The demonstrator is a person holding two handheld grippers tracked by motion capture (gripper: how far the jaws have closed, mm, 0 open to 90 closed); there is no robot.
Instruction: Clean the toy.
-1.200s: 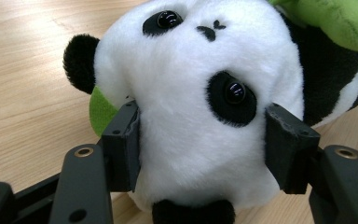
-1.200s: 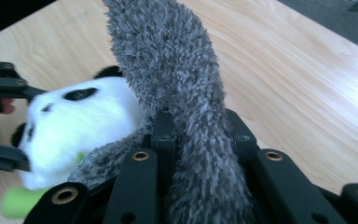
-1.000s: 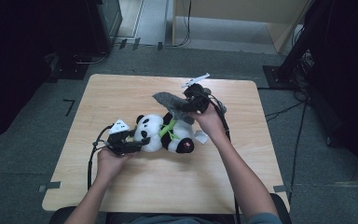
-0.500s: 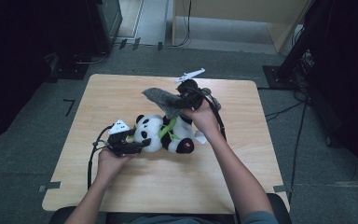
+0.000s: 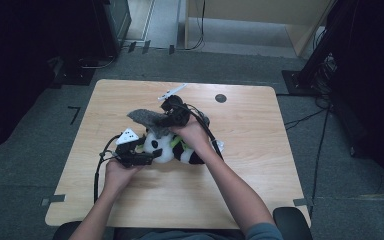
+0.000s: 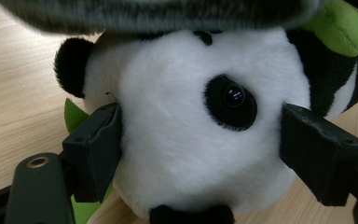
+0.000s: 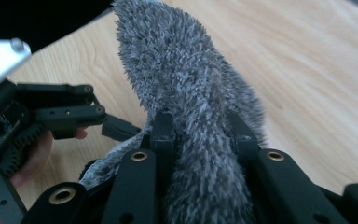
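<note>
Left gripper [image 6: 200, 154]: jaws spread wide, just been opening, panda head sits between them. The left jaw looks to touch the fur and the right jaw stands slightly clear of it, so no squeeze. In the high view the left gripper [image 5: 147, 159] lies level at the panda's head end, held by the left hand [image 5: 116, 172].

Right gripper [image 7: 204, 126]: jaws pinching a fold of grey cloth [image 7: 186, 79], fabric bunched tight between them; the jaws have just eased apart a little. In the high view the right gripper [image 5: 172, 116] is just behind the panda, with the right hand [image 5: 192, 134] over the panda's body.

Count: one panda, one cloth, two grippers, one table.

Panda [image 5: 172, 147]: plush toy lying on its side near the middle of the table [image 5: 260, 165], long axis running across the table, head toward the left gripper. White fluffy head, black round ear, black eye patch with glossy bead eye [image 6: 234, 95], green felt-like bits at the neck.

Cloth [image 5: 147, 117]: shaggy grey pile, limp, hanging from the right gripper and draped just above the panda's head.

Table: light wood, rounded corners, with one small dark round spot [image 5: 220, 98] far behind the panda.
</note>
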